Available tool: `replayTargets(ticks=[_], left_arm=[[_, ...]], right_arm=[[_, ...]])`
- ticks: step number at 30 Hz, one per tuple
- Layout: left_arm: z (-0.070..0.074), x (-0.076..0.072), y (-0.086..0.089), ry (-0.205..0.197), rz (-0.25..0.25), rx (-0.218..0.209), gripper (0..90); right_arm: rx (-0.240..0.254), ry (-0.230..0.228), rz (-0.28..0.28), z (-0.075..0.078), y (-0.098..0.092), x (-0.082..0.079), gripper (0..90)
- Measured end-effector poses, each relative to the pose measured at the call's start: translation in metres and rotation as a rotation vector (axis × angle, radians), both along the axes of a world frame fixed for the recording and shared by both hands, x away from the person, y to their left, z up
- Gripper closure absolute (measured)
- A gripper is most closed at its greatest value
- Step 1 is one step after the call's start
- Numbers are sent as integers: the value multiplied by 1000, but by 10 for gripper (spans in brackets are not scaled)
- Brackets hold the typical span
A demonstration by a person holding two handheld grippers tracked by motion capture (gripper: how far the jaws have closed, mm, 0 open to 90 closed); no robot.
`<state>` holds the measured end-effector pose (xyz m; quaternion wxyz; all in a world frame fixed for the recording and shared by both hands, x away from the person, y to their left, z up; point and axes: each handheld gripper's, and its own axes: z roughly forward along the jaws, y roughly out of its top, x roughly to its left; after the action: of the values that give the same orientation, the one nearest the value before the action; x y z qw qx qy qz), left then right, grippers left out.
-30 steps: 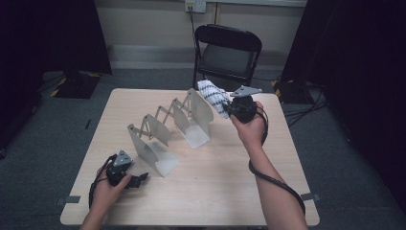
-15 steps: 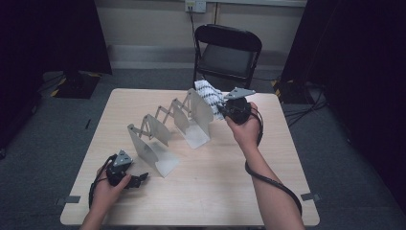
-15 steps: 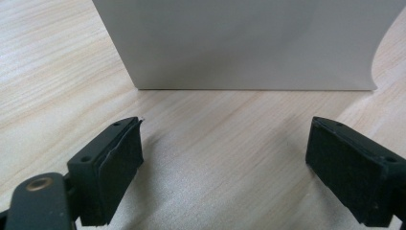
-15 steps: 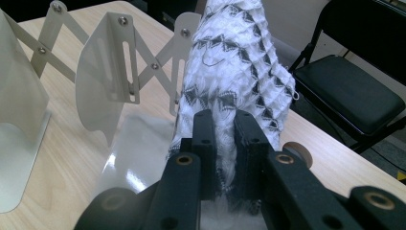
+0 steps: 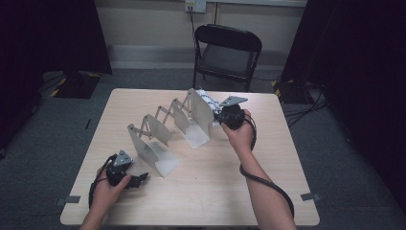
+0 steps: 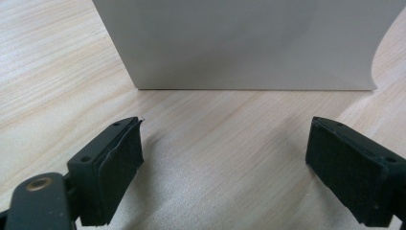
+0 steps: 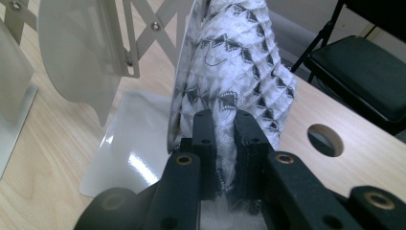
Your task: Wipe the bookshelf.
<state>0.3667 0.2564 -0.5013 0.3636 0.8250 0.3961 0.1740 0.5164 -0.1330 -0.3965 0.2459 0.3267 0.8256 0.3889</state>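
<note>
The right gripper [image 5: 219, 116] is held out over the far middle of the counter [image 5: 268, 182] on a nearly straight forearm, wrist level, its jaws pointing left toward the far end of the white expanding rack [image 5: 165, 129]. Its jaws are closed almost together on a white cloth with a dark patterned weave [image 7: 234, 67]; in the right gripper view the fabric is pinched between the two black pads and bunches up beyond them, pressed against the outer face of the rack's last upright panel [image 5: 200, 109]. The cloth sits at that far end panel, on the side facing the black folding chair [image 5: 229, 52] behind the counter. The left gripper [image 5: 140, 180] rests low on the near left part of the counter, the hand wrapped round its body and the forearm coming in from the near edge. Its jaws stand wide apart with nothing between them, pointing at the base plate [image 6: 249, 43] of the rack's nearest panel, just short of it.
</note>
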Motion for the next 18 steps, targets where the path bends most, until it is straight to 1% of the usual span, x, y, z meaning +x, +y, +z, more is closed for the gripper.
replayTargets(ticks=[7,9,11,14,15,16,17,18], left_arm=[[0,0,0,0,0,0,121],[0,0,0,0,0,0,121],[0,0,0,0,0,0,121],[0,0,0,0,0,-1,121],[0,0,0,0,0,0,121],[0,0,0,0,0,-1,121],[0,0,0,0,0,0,121],[0,0,0,0,1,0,121]], right_arm=[[2,39,7,-23,0,7,808],[1,55,7,-33,1,8,808],[-19,68,10,-42,3,7,808],[-24,85,11,-54,4,8,807],[-21,100,10,-58,4,7,807],[-31,114,9,-62,5,6,807],[-43,115,10,-65,5,6,807],[-53,126,12,-69,5,4,807]])
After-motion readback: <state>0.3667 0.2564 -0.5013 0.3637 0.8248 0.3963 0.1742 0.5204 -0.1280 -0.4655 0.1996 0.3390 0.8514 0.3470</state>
